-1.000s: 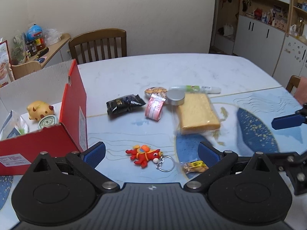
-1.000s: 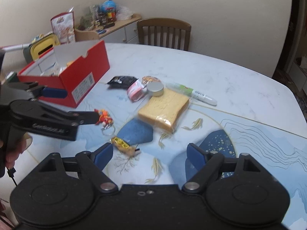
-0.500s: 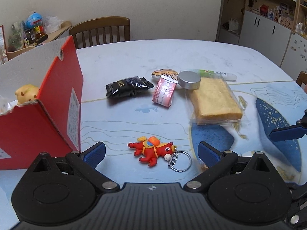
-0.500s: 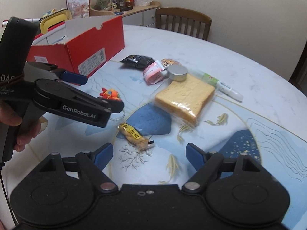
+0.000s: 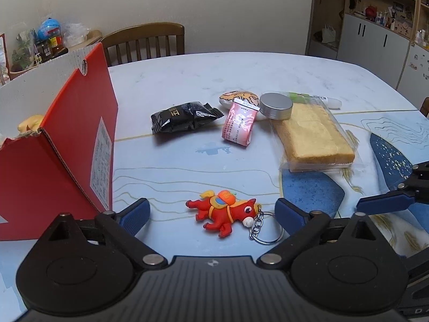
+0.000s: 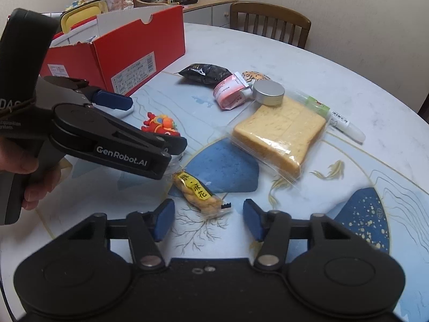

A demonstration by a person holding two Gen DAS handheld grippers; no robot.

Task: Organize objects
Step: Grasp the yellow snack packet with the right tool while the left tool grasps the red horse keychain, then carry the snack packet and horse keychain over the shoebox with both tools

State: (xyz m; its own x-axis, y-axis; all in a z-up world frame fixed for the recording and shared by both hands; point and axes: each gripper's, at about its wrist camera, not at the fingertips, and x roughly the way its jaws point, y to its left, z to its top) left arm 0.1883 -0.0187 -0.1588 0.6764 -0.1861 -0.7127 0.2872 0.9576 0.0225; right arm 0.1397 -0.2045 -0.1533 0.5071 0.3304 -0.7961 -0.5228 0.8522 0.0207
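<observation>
With both claws closing on nothing yet, the left claw (image 5: 211, 212) around the horse keychain (image 5: 224, 212) and the right claw (image 6: 207, 218) around the near snack packet (image 6: 199, 191), either item could skid along the surface (image 5: 241, 75).

Behind your table stands a wooden chair (image 5: 150, 40); jars and a blue globe (image 5: 49, 26) crowd the sideboard (image 6: 209, 6); white cabinets (image 5: 375, 43) line the right wall.
</observation>
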